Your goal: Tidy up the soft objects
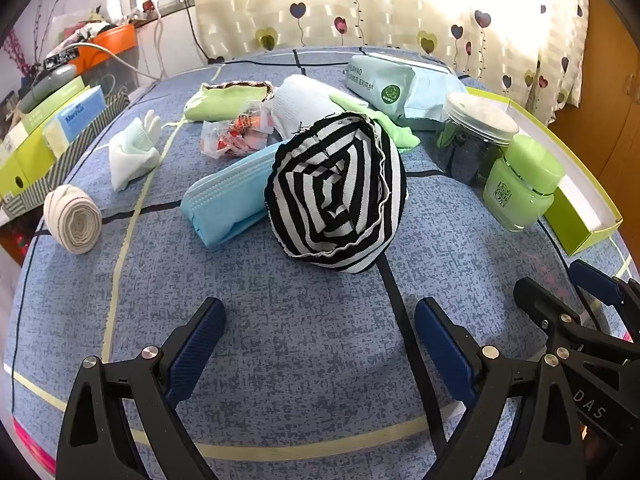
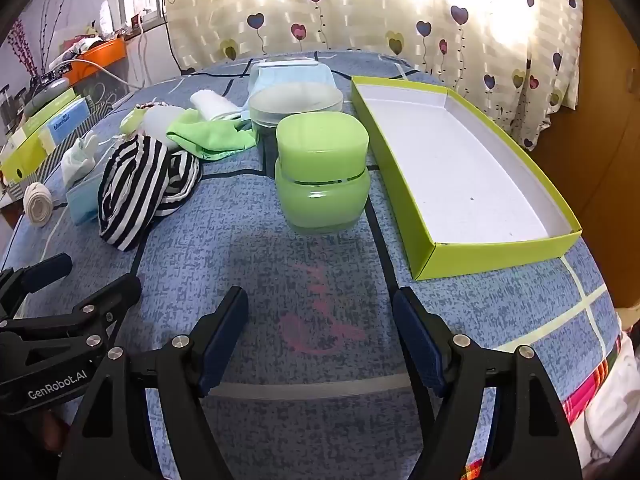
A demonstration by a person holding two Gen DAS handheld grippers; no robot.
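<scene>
A black-and-white striped cloth bundle (image 1: 336, 192) lies on the blue bedspread (image 1: 280, 320) ahead of my left gripper (image 1: 320, 320), which is open and empty. The bundle also shows in the right wrist view (image 2: 132, 188). Beside it lie a stack of blue face masks (image 1: 224, 204), a rolled beige bandage (image 1: 72, 218), a white glove (image 1: 132, 148), a green cloth (image 1: 224, 100) and a white towel (image 1: 304, 104). My right gripper (image 2: 320, 308) is open and empty, near a green jar (image 2: 322, 176). An empty lime-green box (image 2: 460, 168) lies to the right.
A clear lidded jar (image 1: 476, 136) and a wipes pack (image 1: 392, 84) stand behind the green jar (image 1: 520, 184). Small red-and-white packets (image 1: 236, 136) lie mid-bed. Boxes (image 1: 44, 136) line the left side. A heart-print curtain (image 2: 360, 12) hangs behind.
</scene>
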